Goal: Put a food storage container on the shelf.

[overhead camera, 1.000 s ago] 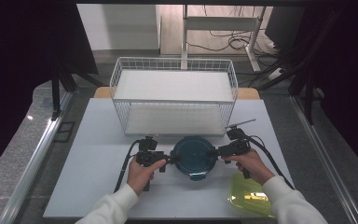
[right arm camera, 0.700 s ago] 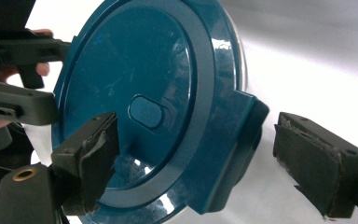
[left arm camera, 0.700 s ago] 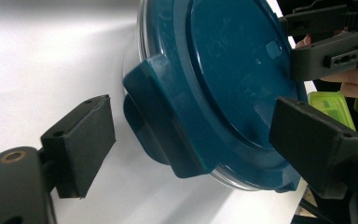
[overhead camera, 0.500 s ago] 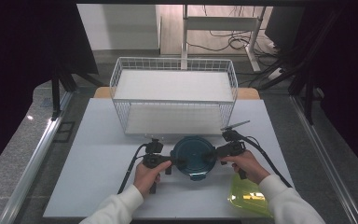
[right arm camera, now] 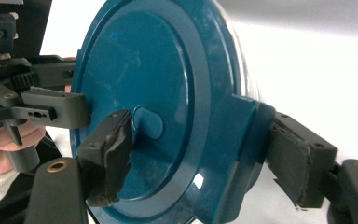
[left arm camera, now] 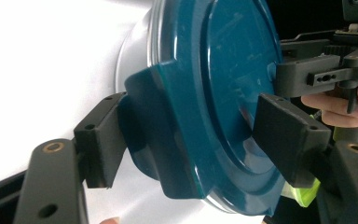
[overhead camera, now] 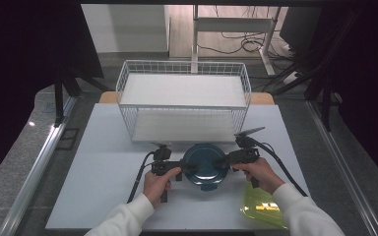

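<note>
Wire basket (overhead camera: 184, 103) behind, yellow lid (overhead camera: 263, 206) at right. Left gripper (overhead camera: 186, 166) and right gripper (overhead camera: 222, 161), jaws just closing, clamp teal lid's (overhead camera: 205, 162) side tabs on counter (overhead camera: 103, 162).

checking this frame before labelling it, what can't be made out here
- What is inside the container: in the high view the teal lid covers it.
- Yellow-green lid: its near edge is hidden by the person's right sleeve in the high view.
- Whether the left gripper pads press on the lid's clip: too close to tell in the left gripper view.
</note>
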A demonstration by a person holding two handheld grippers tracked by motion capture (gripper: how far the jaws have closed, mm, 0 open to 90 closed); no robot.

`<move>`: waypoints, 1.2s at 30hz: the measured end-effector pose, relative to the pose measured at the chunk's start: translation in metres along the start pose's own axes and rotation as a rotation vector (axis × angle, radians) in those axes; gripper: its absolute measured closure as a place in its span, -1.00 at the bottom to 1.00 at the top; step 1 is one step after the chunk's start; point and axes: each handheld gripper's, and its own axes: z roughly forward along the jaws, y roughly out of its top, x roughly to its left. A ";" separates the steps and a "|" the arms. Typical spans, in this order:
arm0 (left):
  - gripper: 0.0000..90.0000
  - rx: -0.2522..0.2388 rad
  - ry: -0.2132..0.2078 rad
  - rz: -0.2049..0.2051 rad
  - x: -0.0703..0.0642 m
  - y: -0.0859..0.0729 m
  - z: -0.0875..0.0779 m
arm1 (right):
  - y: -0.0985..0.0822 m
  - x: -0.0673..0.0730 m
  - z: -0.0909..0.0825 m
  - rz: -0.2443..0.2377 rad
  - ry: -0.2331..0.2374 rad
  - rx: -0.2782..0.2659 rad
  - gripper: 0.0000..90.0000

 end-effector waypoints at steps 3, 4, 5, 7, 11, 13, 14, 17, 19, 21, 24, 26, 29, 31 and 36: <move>-0.34 0.000 0.004 -0.010 -0.001 0.000 -0.001 | 0.000 0.001 -0.001 0.002 0.002 -0.009 -0.35; -0.32 -0.001 0.005 -0.008 -0.002 0.000 -0.002 | -0.001 0.002 -0.002 0.011 0.005 -0.014 -0.33; -0.31 -0.002 0.005 -0.010 -0.003 0.000 -0.003 | -0.001 0.002 -0.003 0.011 0.005 -0.014 -0.32; -0.28 -0.007 0.008 -0.004 -0.005 -0.001 -0.004 | -0.002 0.003 -0.004 0.019 -0.001 -0.019 -0.31; -0.25 -0.017 0.012 0.002 -0.008 0.000 -0.005 | -0.003 0.007 -0.008 0.012 -0.009 -0.034 -0.28; -0.25 -0.017 0.016 0.007 -0.009 0.002 -0.005 | -0.003 0.007 -0.009 0.006 -0.013 -0.036 -0.28; -0.25 -0.017 0.016 0.007 -0.009 0.002 -0.005 | -0.003 0.007 -0.009 0.006 -0.013 -0.036 -0.28; -0.23 -0.018 0.023 0.018 -0.011 0.004 -0.007 | -0.005 0.009 -0.011 -0.002 -0.017 -0.041 -0.28; -0.21 -0.029 0.025 0.033 -0.015 0.006 -0.009 | -0.006 0.011 -0.013 -0.013 -0.019 -0.049 -0.28; -0.21 -0.031 0.021 0.038 -0.016 0.007 -0.010 | -0.006 0.011 -0.014 -0.017 -0.017 -0.056 -0.28; -0.19 -0.041 0.023 0.052 -0.021 0.010 -0.014 | -0.005 0.013 -0.019 -0.021 -0.012 -0.074 -0.28; -0.19 -0.044 0.018 0.068 -0.026 0.012 -0.019 | -0.005 0.020 -0.024 -0.043 -0.024 -0.090 -0.28; -0.19 -0.052 0.019 0.086 -0.030 0.013 -0.023 | -0.004 0.025 -0.028 -0.056 -0.030 -0.100 -0.28; -0.19 -0.060 0.022 0.104 -0.035 0.015 -0.027 | -0.004 0.032 -0.034 -0.071 -0.029 -0.122 -0.28; -0.18 -0.079 0.026 0.138 -0.050 0.021 -0.040 | 0.000 0.043 -0.046 -0.090 -0.031 -0.152 -0.29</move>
